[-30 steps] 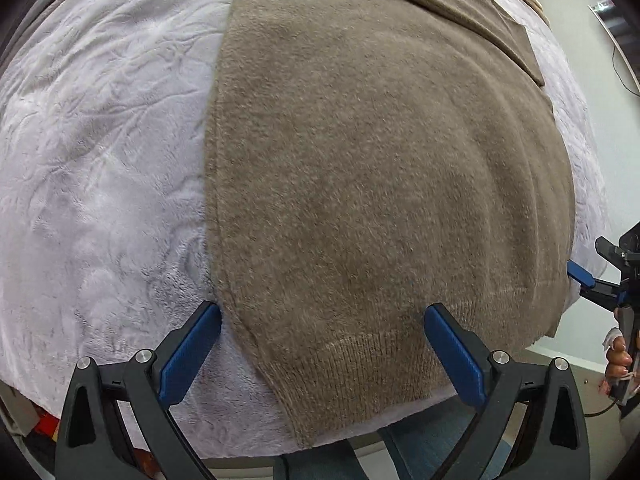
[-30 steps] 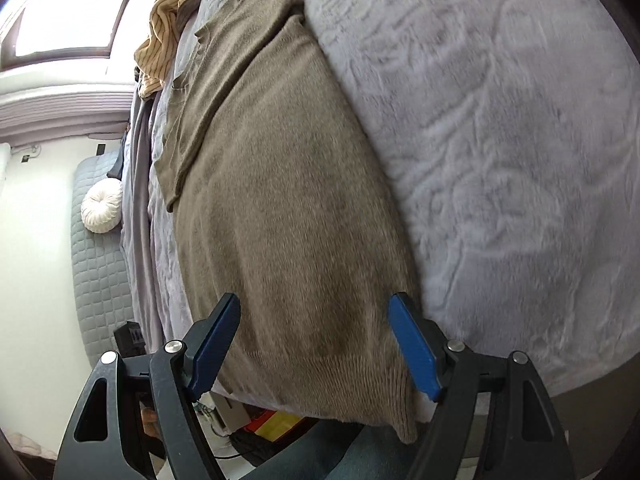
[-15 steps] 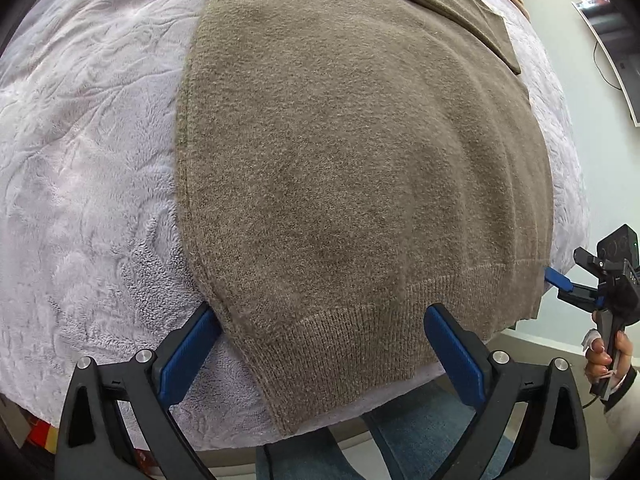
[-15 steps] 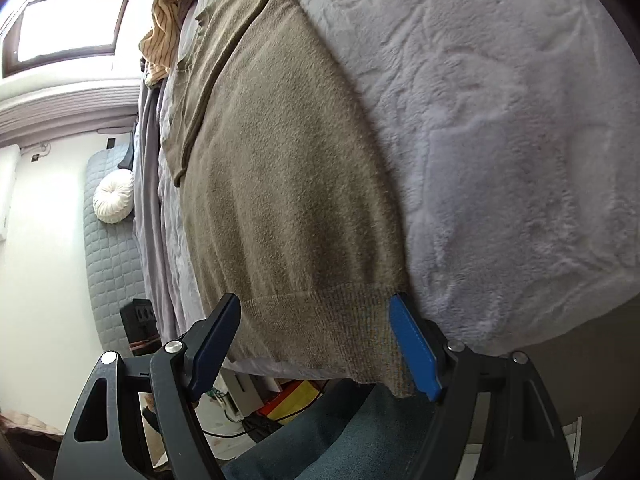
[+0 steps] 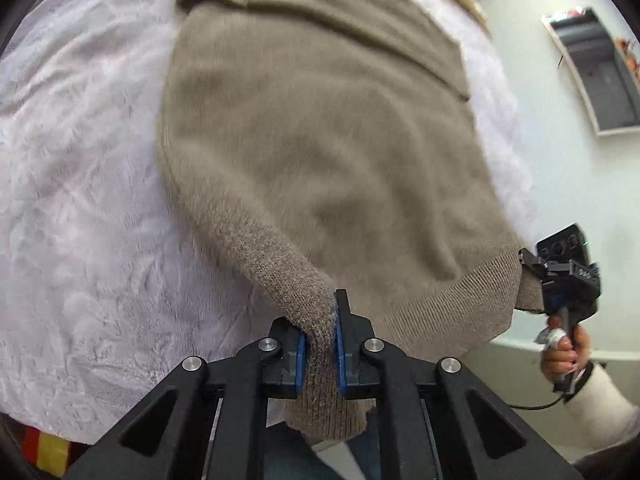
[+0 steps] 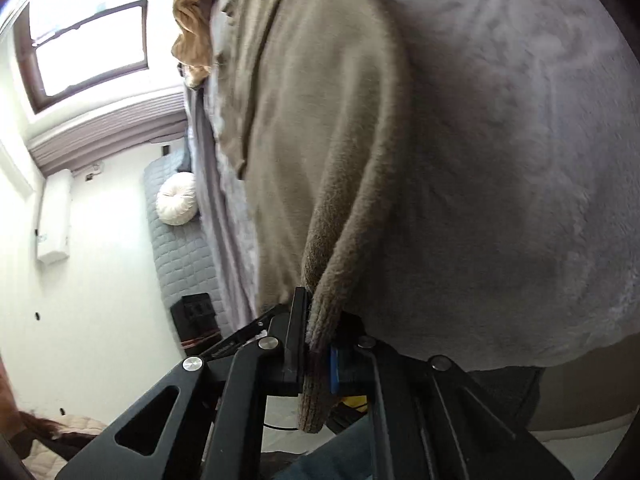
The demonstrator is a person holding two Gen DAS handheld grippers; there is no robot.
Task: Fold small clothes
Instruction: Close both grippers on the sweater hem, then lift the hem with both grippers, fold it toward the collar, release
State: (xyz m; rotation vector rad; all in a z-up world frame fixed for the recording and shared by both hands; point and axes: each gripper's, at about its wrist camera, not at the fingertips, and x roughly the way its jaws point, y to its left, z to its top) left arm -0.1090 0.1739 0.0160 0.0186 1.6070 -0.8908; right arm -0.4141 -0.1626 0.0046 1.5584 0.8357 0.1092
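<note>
The left gripper (image 5: 320,344) is low at the near edge of the bed (image 5: 92,208), its blue-padded fingers (image 5: 301,356) drawn narrow and pinching the left corner of the ribbed hem of a brown sweater (image 5: 320,152). The knit bunches between the pads and a short tail hangs below them. The right gripper (image 6: 318,354) is turned on its side and grips the hem's opposite corner the same way, fingers (image 6: 334,364) close together with a fold of hem squeezed between them and hanging past.

In the left wrist view, the right gripper (image 5: 556,280) shows at the far right, held from below by the person's hand (image 5: 564,354), fist wrapped round the handle, with a white sleeve at the wrist and a cable trailing away.

The sweater lies flat on the bed's pale plush blanket (image 6: 520,128), its hem at the near edge and lifted at both corners, its body stretching away toward a tan garment (image 6: 194,20) heaped at the far end. A folded-over part lies across its upper end.

No readable writing or labels show in either view; both are motion-blurred.
</note>
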